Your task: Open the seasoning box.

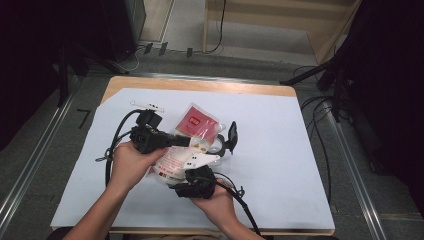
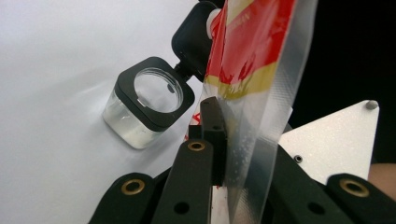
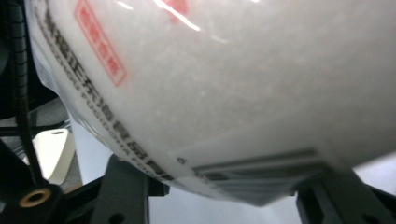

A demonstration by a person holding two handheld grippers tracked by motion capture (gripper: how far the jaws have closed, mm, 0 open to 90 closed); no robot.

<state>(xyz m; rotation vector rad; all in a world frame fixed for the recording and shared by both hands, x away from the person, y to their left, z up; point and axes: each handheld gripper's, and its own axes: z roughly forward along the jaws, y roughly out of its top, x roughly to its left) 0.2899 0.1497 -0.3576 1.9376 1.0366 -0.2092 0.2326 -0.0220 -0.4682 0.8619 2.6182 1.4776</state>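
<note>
A clear plastic bag [image 1: 172, 159] of white grains, printed in red, is held between both grippers above the table. My left gripper [image 1: 184, 141] is shut on the bag's thin clear edge. In the left gripper view its jaws [image 2: 222, 119] pinch the film of the bag [image 2: 252, 60]. My right gripper [image 1: 194, 179] holds the bag's full lower end from the near side. In the right gripper view the bulging bag [image 3: 224, 93] sits pressed between the two jaws [image 3: 224, 196]. A clear square jar [image 2: 149, 100] with a black rim stands open on the table just past the bag, its black lid [image 1: 232, 132] flipped up.
A white sheet [image 1: 280, 165] covers the wooden table [image 1: 200, 84]. A small white strip [image 1: 147, 105] lies at the sheet's far left. Black cables [image 1: 116, 135] trail from both grippers. Dark stands and floor cables [image 1: 320, 115] lie beyond the right edge.
</note>
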